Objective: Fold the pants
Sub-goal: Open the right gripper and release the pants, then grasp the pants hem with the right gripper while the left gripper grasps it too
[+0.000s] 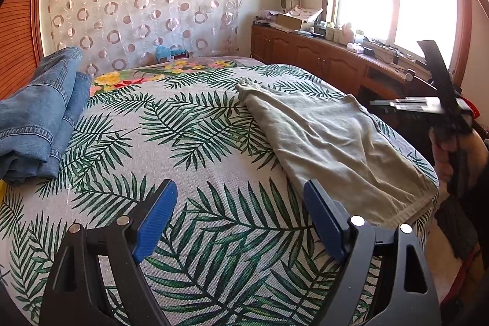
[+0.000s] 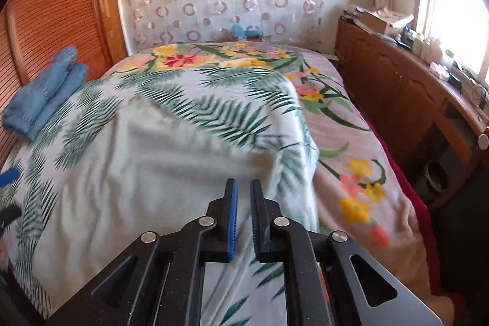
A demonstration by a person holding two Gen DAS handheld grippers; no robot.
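Note:
Pale grey-green pants [image 1: 330, 136] lie folded flat along the right side of the bed, on a palm-leaf cover [image 1: 195, 124]. My left gripper [image 1: 240, 185] hovers open over the cover, with nothing between its blue pads, just left of the pants' near end. In the blurred right wrist view the pants [image 2: 137, 167] spread below and to the left of my right gripper [image 2: 244, 182]. Its jaws stand a narrow gap apart with nothing held between them. A hand [image 1: 446, 152] holds that gripper at the bed's right edge.
Folded blue jeans [image 1: 36, 112] sit at the bed's left side, also seen as jeans [image 2: 45, 93]. A floral blanket [image 2: 351, 161] shows under the cover. A wooden cabinet [image 1: 321, 57] with clutter runs under the window on the right. A louvred wooden door [image 2: 55, 14] stands left.

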